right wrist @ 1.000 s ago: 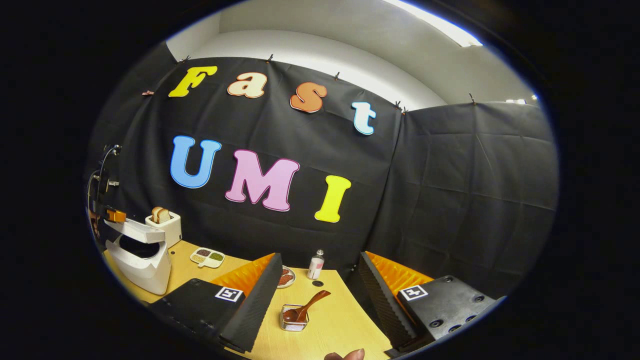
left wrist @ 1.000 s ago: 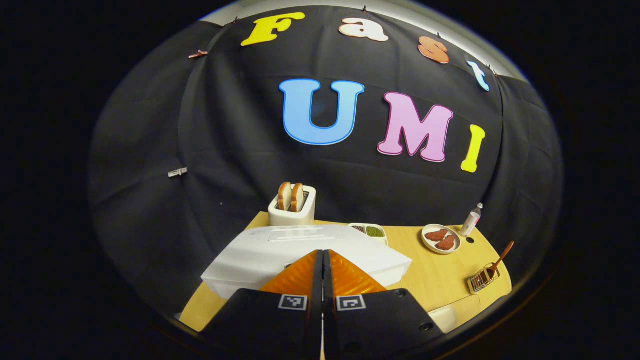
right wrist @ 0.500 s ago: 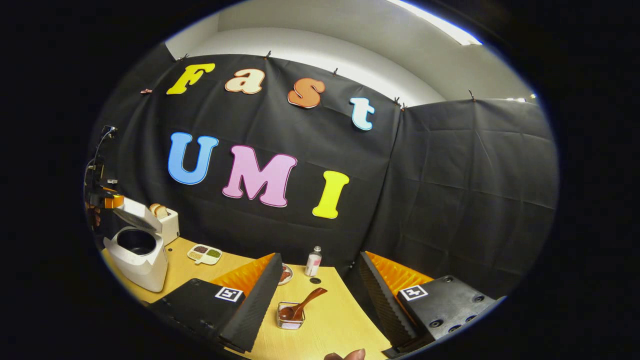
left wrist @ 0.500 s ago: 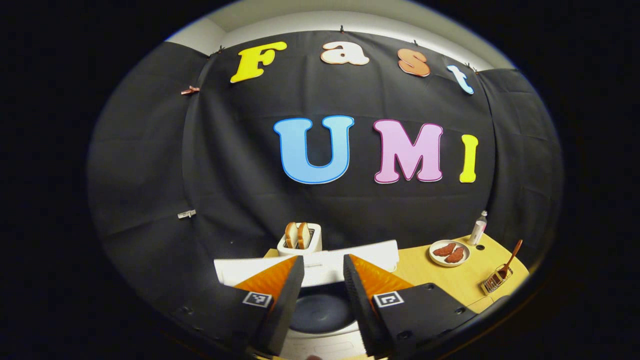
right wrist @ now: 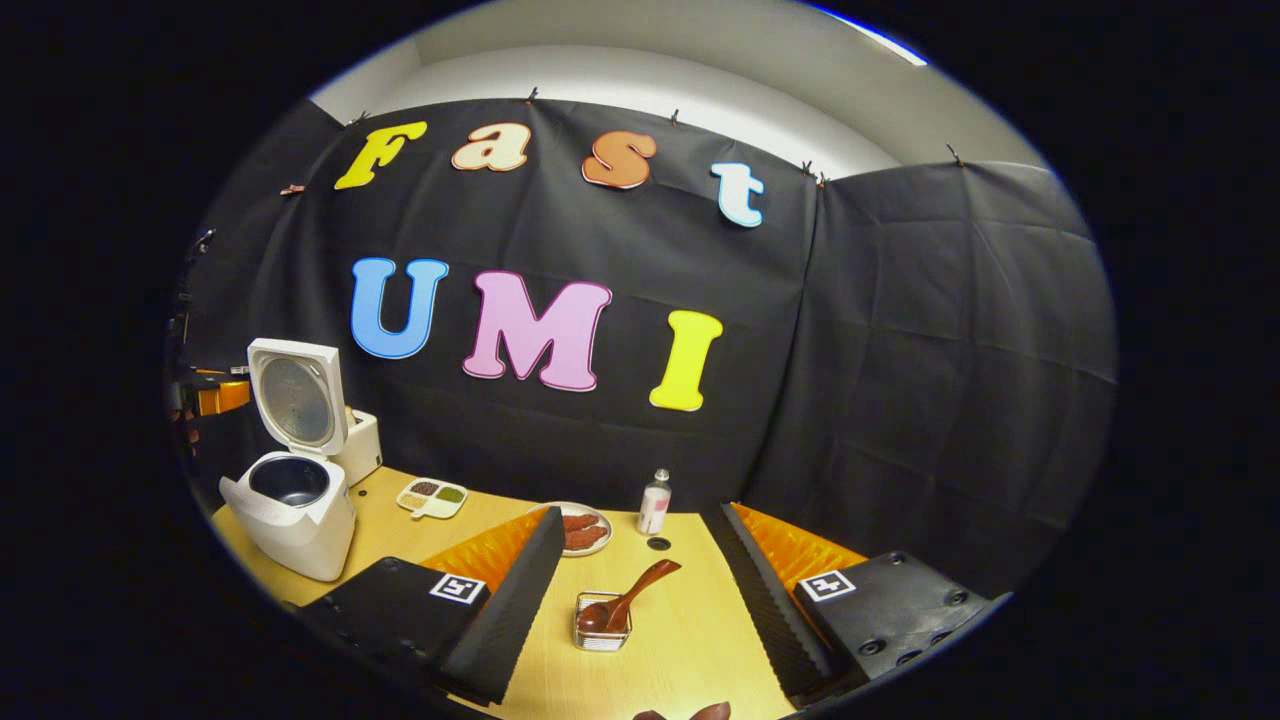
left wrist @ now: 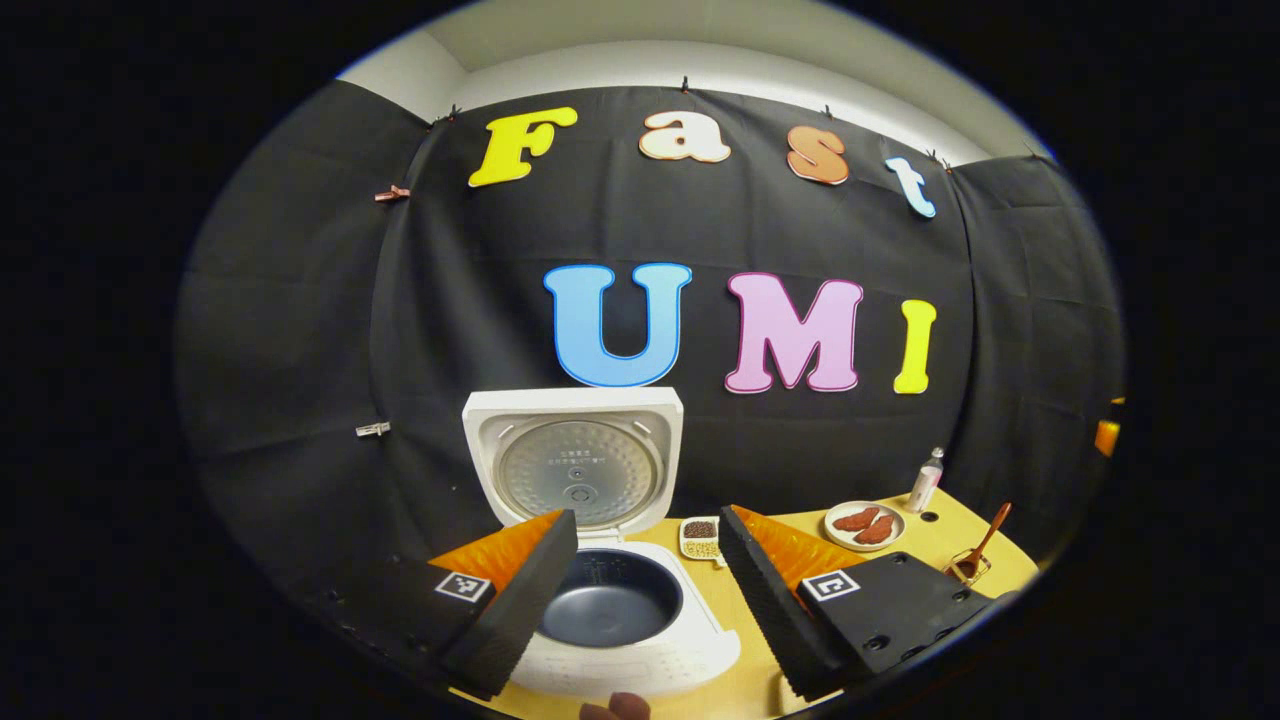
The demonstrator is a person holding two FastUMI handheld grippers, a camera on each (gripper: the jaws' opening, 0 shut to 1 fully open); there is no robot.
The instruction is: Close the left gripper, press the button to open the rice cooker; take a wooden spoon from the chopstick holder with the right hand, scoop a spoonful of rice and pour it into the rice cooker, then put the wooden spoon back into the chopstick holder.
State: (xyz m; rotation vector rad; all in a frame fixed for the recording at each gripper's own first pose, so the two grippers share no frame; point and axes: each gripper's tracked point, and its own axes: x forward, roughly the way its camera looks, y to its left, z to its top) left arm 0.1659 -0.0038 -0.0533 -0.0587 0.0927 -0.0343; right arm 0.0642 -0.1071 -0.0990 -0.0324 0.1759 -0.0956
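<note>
The white rice cooker (left wrist: pixel 640 655) stands with its lid (left wrist: pixel 574 458) swung fully upright, and its dark inner pot (left wrist: pixel 610 610) holds nothing. My left gripper (left wrist: pixel 648 590) hangs open just in front of the pot, fingers on either side of it, touching nothing. In the right gripper view the rice cooker (right wrist: pixel 290 505) sits at the far left of the table. A wooden spoon (right wrist: pixel 625 600) leans in a small wire chopstick holder (right wrist: pixel 602 634), right between the fingers of my open right gripper (right wrist: pixel 635 590) and a little ahead of them. The spoon (left wrist: pixel 982 545) also shows at the table's right end.
A divided dish of grains (right wrist: pixel 432 496) lies right of the cooker, with a plate of brown patties (right wrist: pixel 582 528) and a small bottle (right wrist: pixel 655 503) farther along the wooden table (right wrist: pixel 680 640). A white toaster (right wrist: pixel 358 447) stands behind the cooker. Fingertips (left wrist: pixel 615 708) show at the bottom edge.
The cooker's lid has swung from nearly shut to fully upright. My left gripper went from shut to open and drew back from the cooker. The right gripper shifted only slightly.
</note>
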